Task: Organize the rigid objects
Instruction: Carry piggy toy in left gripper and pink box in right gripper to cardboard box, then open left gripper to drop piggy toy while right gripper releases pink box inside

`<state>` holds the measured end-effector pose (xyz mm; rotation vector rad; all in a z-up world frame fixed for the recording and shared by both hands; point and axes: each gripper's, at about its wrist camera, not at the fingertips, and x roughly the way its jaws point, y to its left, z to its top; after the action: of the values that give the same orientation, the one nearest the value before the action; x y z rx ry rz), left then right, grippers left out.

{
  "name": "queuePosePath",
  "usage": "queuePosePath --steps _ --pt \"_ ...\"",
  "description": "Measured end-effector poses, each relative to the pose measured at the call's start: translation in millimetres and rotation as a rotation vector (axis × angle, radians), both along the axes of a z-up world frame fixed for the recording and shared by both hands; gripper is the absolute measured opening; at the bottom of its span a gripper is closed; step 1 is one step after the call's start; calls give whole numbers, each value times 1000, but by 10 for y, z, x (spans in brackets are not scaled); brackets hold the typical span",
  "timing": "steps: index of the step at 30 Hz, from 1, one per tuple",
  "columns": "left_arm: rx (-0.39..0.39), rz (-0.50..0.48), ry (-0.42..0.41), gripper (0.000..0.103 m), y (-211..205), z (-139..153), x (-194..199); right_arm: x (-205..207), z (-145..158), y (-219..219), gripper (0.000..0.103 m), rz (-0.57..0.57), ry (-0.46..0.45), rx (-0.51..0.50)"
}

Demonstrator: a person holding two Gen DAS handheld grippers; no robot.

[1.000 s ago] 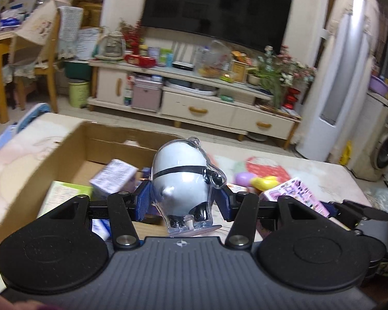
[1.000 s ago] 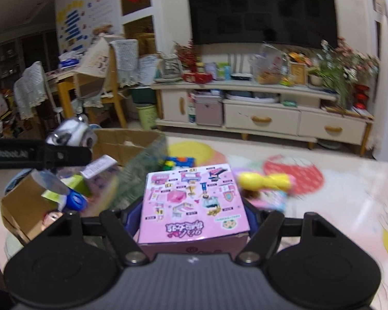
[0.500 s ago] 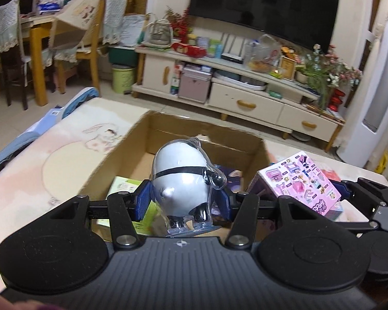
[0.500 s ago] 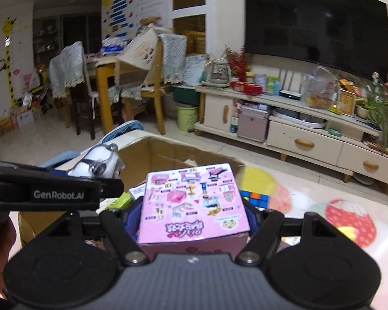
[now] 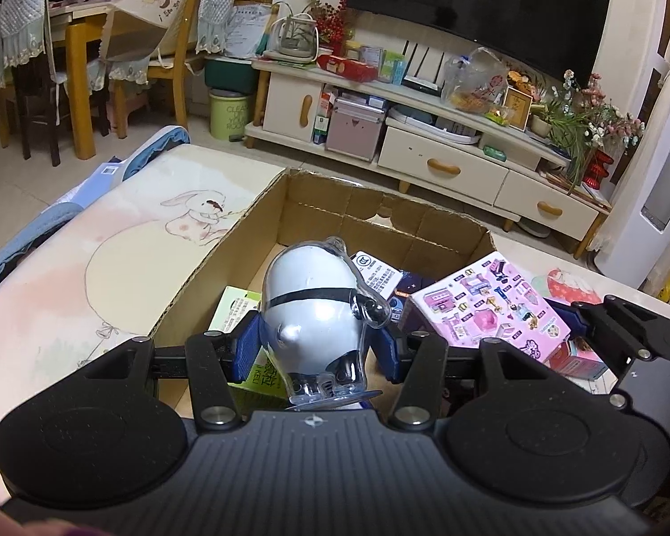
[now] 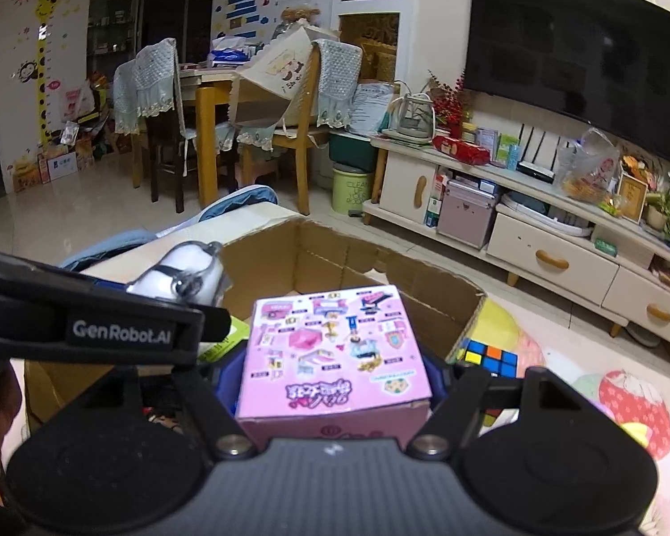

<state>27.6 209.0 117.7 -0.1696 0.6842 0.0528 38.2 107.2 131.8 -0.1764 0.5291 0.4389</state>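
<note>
One cardboard box (image 5: 317,205), two held toys.

left gripper (image 5: 317,348) clamps a white egg-shaped toy (image 5: 315,312) over the cardboard box (image 5: 370,219), pink box (image 5: 491,308) alongside.

A dark television (image 5: 478,0) hangs above a cream cabinet (image 5: 424,152); wooden chairs (image 6: 299,134) stand left.

Below our left fingers (image 5: 245,348), the green box (image 5: 234,312) is half hidden behind the toy figure (image 5: 317,312). Beyond our right fingers (image 6: 433,375), the puzzle cube (image 6: 491,357) is partly covered, its far faces unseen.
</note>
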Motion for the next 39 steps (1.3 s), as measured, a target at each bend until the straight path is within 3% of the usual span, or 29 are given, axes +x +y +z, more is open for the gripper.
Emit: queuePosePath --steps 8,11,12,13,22,27,39 --pt "17 18 30 62 -20 -27 15 -5 -42 129 74 49 -11 -43" --pt "44 47 23 82 -15 3 11 39 -92 125 75 62 11 -63" --pt "49 54 13 97 -10 17 3 43 -110 119 75 57 22 -63" --pt "46 50 3 103 -6 33 -8 40 -120 99 76 54 31 -53" --pt "86 11 -17 103 -102 53 -58 -238 15 -104 95 -7 -58 12" --pt "96 -16 -21 103 -125 45 -63 -371 43 -252 96 -57 -98 29" --pt "112 -77 -17 103 -157 6 -9 -478 -30 -622 99 -193 -92 85"
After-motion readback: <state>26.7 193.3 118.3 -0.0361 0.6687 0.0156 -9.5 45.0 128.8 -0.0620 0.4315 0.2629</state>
